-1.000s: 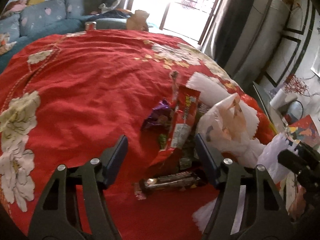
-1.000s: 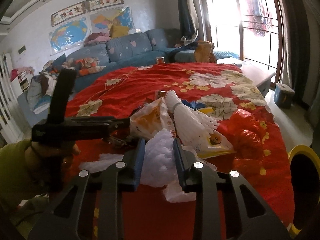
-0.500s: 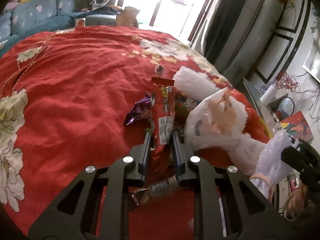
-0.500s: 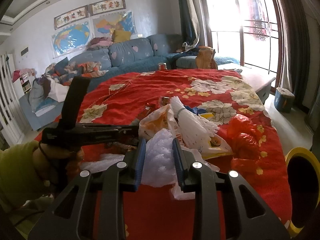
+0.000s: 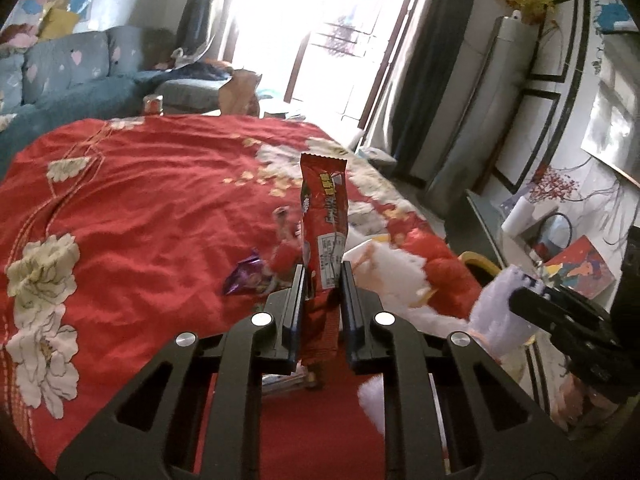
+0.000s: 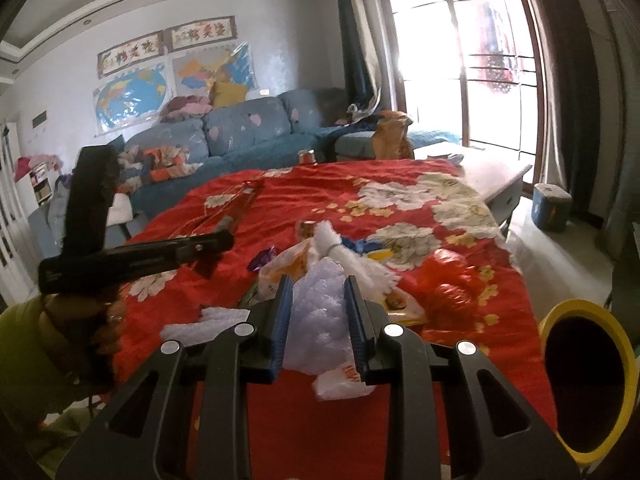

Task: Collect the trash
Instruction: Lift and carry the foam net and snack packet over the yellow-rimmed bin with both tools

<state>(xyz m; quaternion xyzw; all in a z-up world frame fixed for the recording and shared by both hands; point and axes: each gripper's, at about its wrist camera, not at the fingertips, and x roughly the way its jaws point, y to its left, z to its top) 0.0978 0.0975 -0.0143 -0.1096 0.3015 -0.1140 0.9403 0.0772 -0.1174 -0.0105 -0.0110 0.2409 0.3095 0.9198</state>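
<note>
The red wrapper [image 5: 325, 236] stands upright between the pads of the left claw [image 5: 323, 280], lifted clear of the red cloth [image 5: 140, 200]; the jaws are closing on it, and its lower end hangs behind the fingertips. Just left of that claw a purple wrapper [image 5: 244, 276] lies on the cloth, with another red packet [image 5: 285, 240] just beyond it. To its right sits a white bag heap [image 5: 394, 276], then a crumpled red bag [image 5: 444, 268]. Under the claw a dark bar wrapper [image 5: 288, 380] shows, blurred.

The right claw [image 6: 318, 298] is clenched on a wad of bubble wrap [image 6: 320, 312]. Ahead of it lie the white bag with an orange print [image 6: 292, 264] and a tied white bundle [image 6: 352, 256]; white scraps [image 6: 200, 324] lie to its left, and more white plastic [image 6: 344, 380] hangs below its pads.

Only the right view shows the yellow-rimmed bin [image 6: 588, 380] at lower right beside the bench, the hand [image 6: 100, 320] holding the left claw's body, and the sofa [image 6: 240, 136] with maps above. Only the left view shows the red wrapper face on, and the right claw's tip with its bubble wrap [image 5: 496, 312] at far right.
</note>
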